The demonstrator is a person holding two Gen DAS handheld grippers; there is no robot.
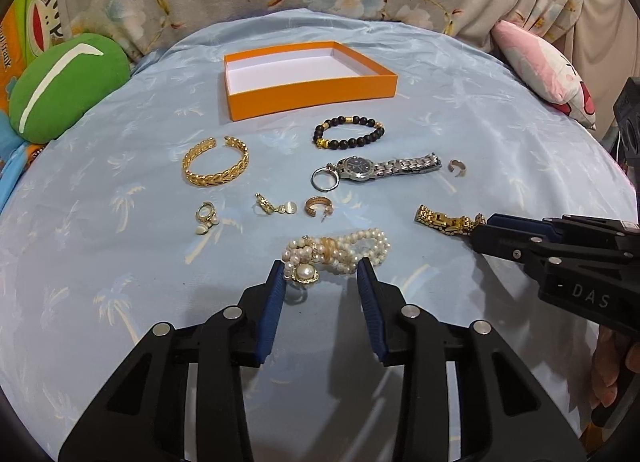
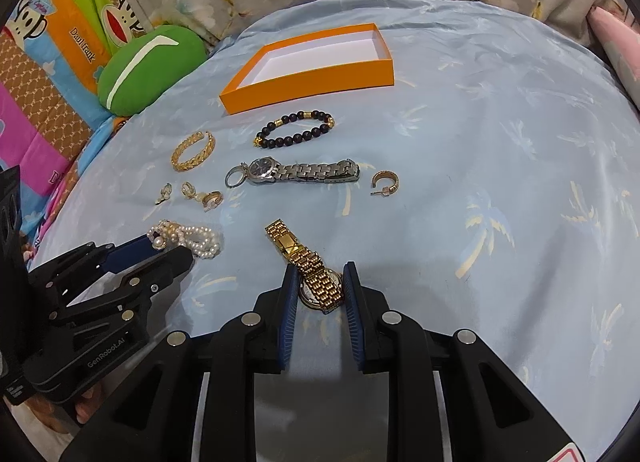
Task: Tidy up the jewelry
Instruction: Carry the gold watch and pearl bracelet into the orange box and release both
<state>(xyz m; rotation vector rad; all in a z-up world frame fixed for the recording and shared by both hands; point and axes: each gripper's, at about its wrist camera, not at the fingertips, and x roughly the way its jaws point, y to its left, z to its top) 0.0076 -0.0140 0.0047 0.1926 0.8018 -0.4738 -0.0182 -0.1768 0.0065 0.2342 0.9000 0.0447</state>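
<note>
As it lies knotted, pearl bracelet (image 1: 340, 248) — cream, gold-clasped.

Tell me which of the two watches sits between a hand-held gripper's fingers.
The gold watch, between the right hand-held gripper fingers, which close on its case. The silver watch lies untouched farther up the cloth, a ring at its dial end.

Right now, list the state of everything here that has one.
Orange box: open, nothing inside.
Gold watch: gripped in the right gripper.
Pearl bracelet: on the sheet, between the left gripper jaws.
Silver watch: lying flat, strap stretched out.
Gold cuff bangle: lying flat.
</note>
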